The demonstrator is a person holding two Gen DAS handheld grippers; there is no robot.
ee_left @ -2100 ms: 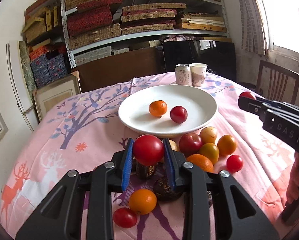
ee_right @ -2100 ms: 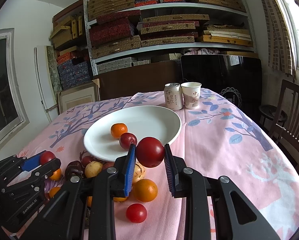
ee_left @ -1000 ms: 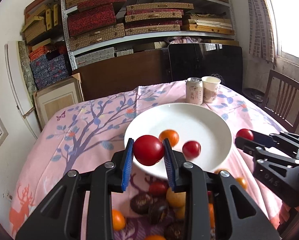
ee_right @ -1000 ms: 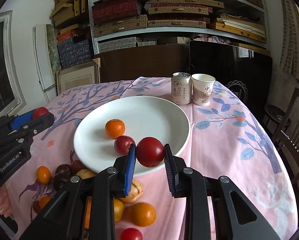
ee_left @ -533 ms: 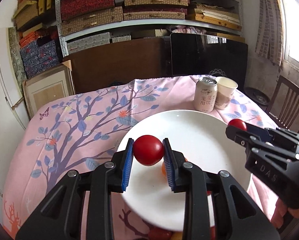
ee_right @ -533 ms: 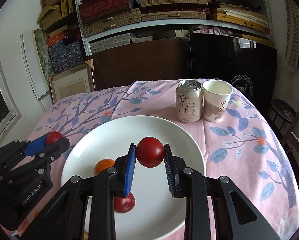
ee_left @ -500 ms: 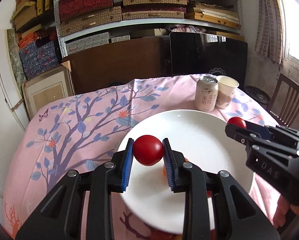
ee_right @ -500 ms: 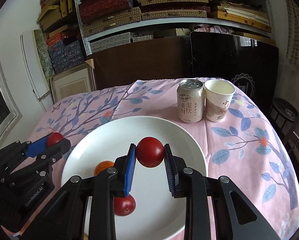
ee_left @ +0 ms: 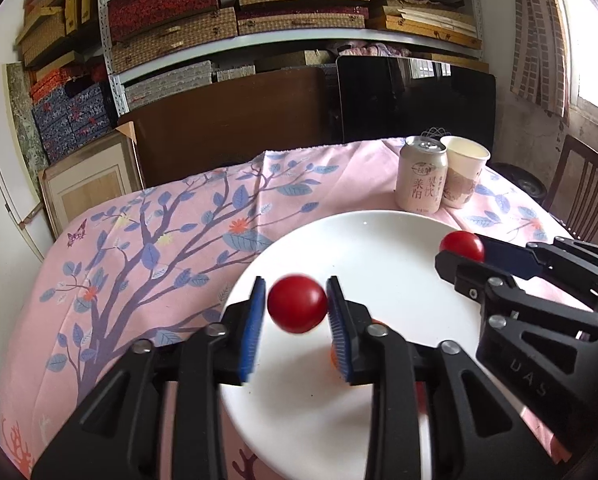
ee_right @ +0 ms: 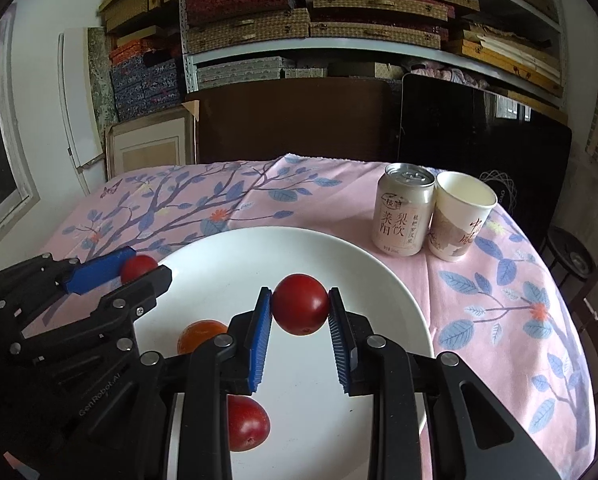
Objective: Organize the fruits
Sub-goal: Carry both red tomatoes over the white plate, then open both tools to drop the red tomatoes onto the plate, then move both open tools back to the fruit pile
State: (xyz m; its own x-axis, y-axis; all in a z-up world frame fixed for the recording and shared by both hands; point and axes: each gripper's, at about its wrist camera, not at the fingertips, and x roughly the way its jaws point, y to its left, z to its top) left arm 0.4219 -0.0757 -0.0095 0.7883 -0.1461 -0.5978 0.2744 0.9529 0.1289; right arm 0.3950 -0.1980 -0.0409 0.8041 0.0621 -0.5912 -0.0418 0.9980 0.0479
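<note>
Left claw (ee_left: 297, 310) clamps a red tomato (ee_left: 297, 309) above the white plate (ee_left: 379, 248). At right, the right claw (ee_left: 465, 254) grips a second red fruit (ee_left: 461, 245). A can (ee_left: 420, 175) and paper cup (ee_left: 463, 172) stand touching behind the plate.

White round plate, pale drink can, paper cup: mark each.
White round plate (ee_right: 383, 280), right wrist view, bare far rim.
Pale drink can (ee_right: 403, 216), right wrist view, label side.
Paper cup (ee_right: 459, 228), right wrist view, outer wall.

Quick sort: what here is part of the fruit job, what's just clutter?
Job:
- red fruit in left hand-held gripper
- red fruit in right hand-held gripper
- white plate
- orange fruit and dark red fruit on it

Clutter:
- drink can
- paper cup
- shelf boxes
</note>
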